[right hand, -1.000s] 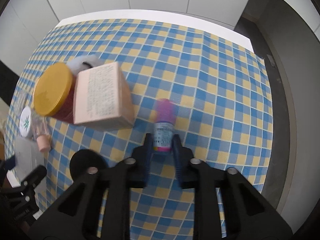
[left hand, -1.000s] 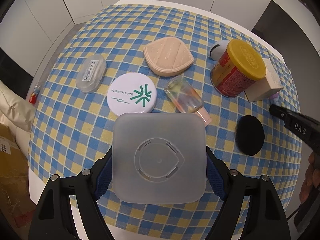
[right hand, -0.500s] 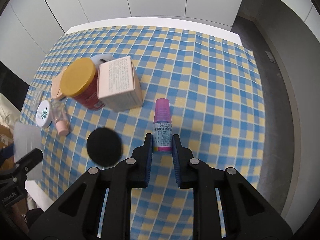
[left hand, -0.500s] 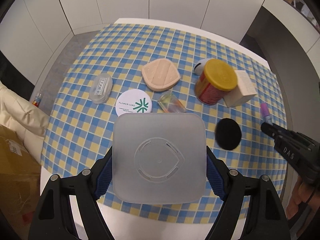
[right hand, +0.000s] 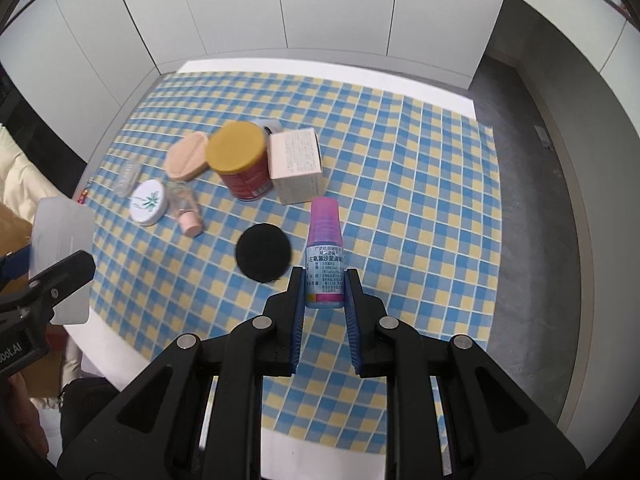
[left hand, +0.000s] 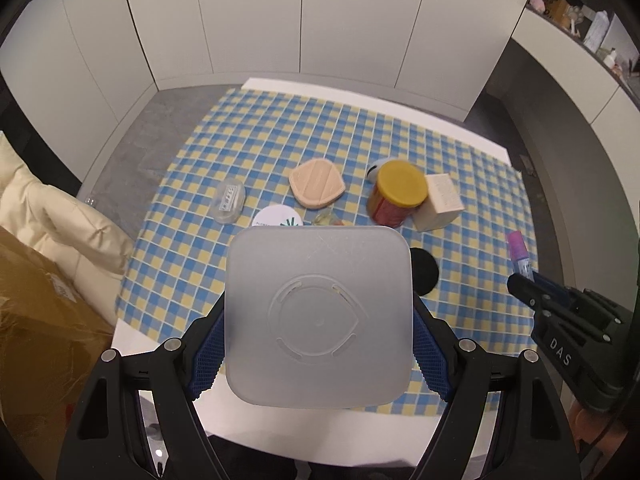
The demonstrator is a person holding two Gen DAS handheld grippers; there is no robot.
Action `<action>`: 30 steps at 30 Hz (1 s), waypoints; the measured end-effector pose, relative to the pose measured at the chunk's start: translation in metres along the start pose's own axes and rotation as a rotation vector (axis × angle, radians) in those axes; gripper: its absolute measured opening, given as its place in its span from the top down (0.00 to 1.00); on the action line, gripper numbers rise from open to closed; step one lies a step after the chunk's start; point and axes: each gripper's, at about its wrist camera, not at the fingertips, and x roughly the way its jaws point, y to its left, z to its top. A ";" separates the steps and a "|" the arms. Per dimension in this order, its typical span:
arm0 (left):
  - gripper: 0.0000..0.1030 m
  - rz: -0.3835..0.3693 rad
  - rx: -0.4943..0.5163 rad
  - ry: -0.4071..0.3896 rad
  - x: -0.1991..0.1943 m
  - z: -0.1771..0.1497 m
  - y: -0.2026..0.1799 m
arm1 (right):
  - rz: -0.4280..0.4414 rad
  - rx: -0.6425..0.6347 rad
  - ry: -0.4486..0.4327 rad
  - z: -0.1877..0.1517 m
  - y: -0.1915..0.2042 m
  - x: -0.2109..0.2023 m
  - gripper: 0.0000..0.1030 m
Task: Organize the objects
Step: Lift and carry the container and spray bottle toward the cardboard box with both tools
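Observation:
My left gripper (left hand: 318, 332) is shut on a translucent square container (left hand: 318, 316), held high above the table's near edge; it also shows in the right wrist view (right hand: 62, 248). My right gripper (right hand: 325, 296) is shut on a small bottle with a pink cap (right hand: 325, 248), held upright above the checked tablecloth (right hand: 420, 208). The bottle also shows in the left wrist view (left hand: 519, 252), at the tip of the right gripper (left hand: 524, 284).
On the cloth lie a black round pad (right hand: 263, 252), a yellow-lidded red can (right hand: 238, 160), a cardboard box (right hand: 296, 166), a peach compact (right hand: 188, 158), a white round tin (right hand: 148, 202), a clear tube (right hand: 185, 210) and a clear case (left hand: 230, 200). A cardboard box (left hand: 36, 312) stands left of the table.
Both grippers have risen and pulled back from the table with their objects held. The table items look smaller and more of the room shows.

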 end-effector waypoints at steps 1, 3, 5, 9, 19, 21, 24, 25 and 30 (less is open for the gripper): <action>0.22 0.001 0.000 -0.007 -0.004 -0.001 0.000 | 0.006 0.000 -0.011 -0.002 0.000 -0.008 0.81; 0.22 0.008 -0.005 -0.030 -0.017 -0.003 0.000 | 0.006 -0.011 -0.034 -0.004 0.003 -0.022 0.81; 0.22 0.001 -0.008 -0.040 -0.026 -0.004 0.000 | -0.006 -0.024 -0.057 -0.006 0.005 -0.037 0.81; 0.22 -0.006 -0.006 -0.071 -0.046 -0.009 0.001 | -0.002 -0.029 -0.081 -0.010 0.005 -0.059 0.81; 0.22 -0.040 -0.030 -0.111 -0.071 -0.027 0.004 | 0.025 -0.082 -0.135 -0.020 0.012 -0.099 0.81; 0.22 -0.049 -0.033 -0.124 -0.073 -0.030 0.005 | 0.036 -0.087 -0.144 -0.018 0.013 -0.103 0.81; 0.22 -0.046 -0.023 -0.134 -0.073 -0.036 0.007 | 0.039 -0.105 -0.158 -0.017 0.017 -0.107 0.81; 0.21 -0.044 -0.021 -0.135 -0.073 -0.037 0.008 | 0.041 -0.123 -0.167 -0.017 0.020 -0.108 0.81; 0.21 -0.042 -0.029 -0.139 -0.073 -0.036 0.016 | 0.036 -0.136 -0.168 -0.014 0.023 -0.108 0.81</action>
